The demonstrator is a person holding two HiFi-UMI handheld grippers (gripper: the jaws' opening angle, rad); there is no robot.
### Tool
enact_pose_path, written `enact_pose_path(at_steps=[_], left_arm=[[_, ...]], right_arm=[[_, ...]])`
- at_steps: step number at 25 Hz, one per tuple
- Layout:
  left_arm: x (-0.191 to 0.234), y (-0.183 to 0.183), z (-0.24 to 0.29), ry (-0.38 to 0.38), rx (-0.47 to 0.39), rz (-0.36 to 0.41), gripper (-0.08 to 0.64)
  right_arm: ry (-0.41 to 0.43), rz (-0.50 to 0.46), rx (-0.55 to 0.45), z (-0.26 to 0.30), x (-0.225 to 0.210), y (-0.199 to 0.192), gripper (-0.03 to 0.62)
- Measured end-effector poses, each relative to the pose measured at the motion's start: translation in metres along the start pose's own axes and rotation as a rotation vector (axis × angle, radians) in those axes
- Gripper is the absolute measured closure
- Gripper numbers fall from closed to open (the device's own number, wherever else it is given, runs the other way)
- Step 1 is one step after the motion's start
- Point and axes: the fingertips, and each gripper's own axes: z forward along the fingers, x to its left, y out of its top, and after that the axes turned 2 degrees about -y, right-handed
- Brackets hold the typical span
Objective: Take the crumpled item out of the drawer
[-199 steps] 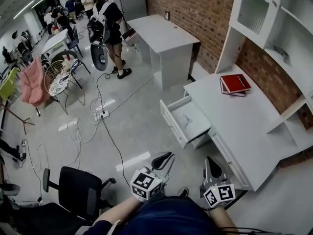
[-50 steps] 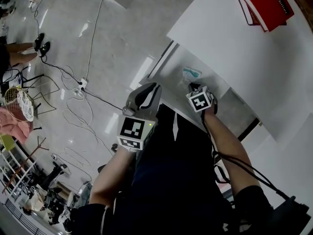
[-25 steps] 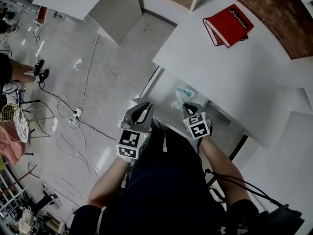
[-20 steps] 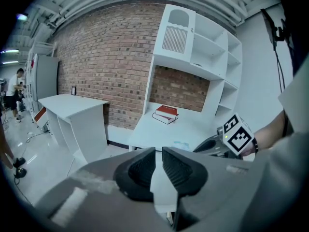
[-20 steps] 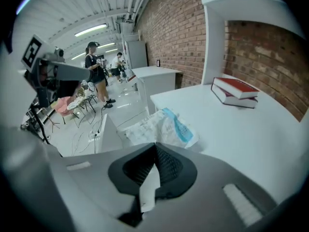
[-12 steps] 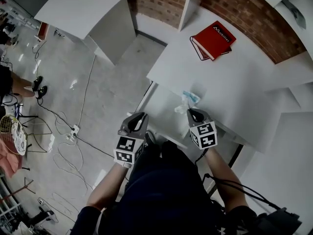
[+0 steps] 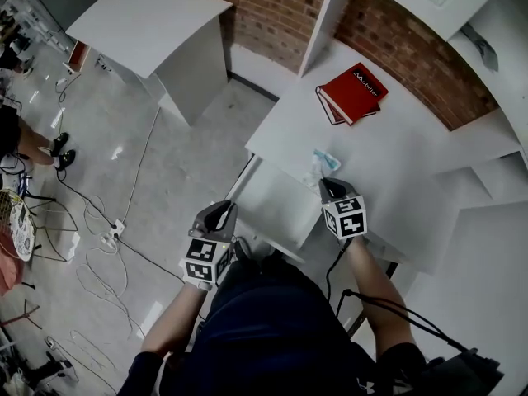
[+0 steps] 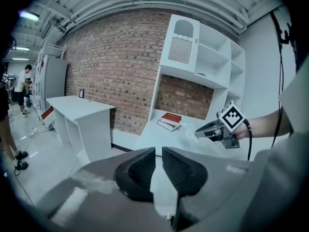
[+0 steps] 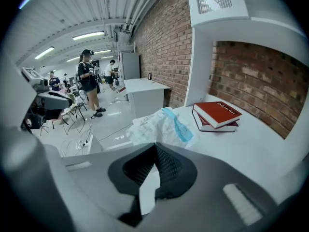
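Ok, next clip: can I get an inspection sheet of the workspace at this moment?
Surface: white desk, its drawer standing open.
Job's things: crumpled item out of the drawer, held in the air near the desk's front edge.
Clutter: red books stacked on the desk.
Grippers: right gripper shut on the crumpled item; left gripper empty, fingers slightly apart.
Cables: floor cables loose around a power strip; a cable runs along the right arm.
Surroundings: brick wall, second white desk, people in the background.
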Motion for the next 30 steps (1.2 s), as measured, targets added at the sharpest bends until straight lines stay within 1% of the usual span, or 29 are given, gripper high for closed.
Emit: enact_pose_path(at_steps=[4, 9, 12, 16, 19, 25, 30], left_arm=[[0.008, -0.006, -0.005, 0.022, 0.008, -0.043, 0.512], [0.014, -0.01, -0.007, 0.043, 0.018, -0.055, 0.512], [0.017, -0.006, -0.008, 0.058, 0.02, -0.066, 0.512], [0.02, -0.009, -0.008, 0.071, 0.042, -0.04, 0.512], [0.021, -0.014, -0.005, 0.073, 0.057, -0.041, 0.512], [0.023, -0.013, 0.001, 0.071, 0.06, -0.03, 0.512], [0.026, -0.016, 0.004, 0.076, 0.07, -0.042, 0.512]], right_arm=[[-0.006, -0.008, 0.017, 0.011, -0.017, 0.01, 0.588], [0.0, -0.006, 0.05, 0.035, -0.029, 0.013, 0.588], [-0.008, -0.011, 0.076, 0.049, -0.038, 0.011, 0.588], [-0.02, -0.037, 0.116, 0.067, -0.047, 0.006, 0.588], [-0.015, -0.051, 0.146, 0.081, -0.051, 0.0, 0.588], [-0.004, -0.037, 0.19, 0.104, -0.055, -0.009, 0.588], [0.001, -0.035, 0.225, 0.118, -0.055, -0.014, 0.588]])
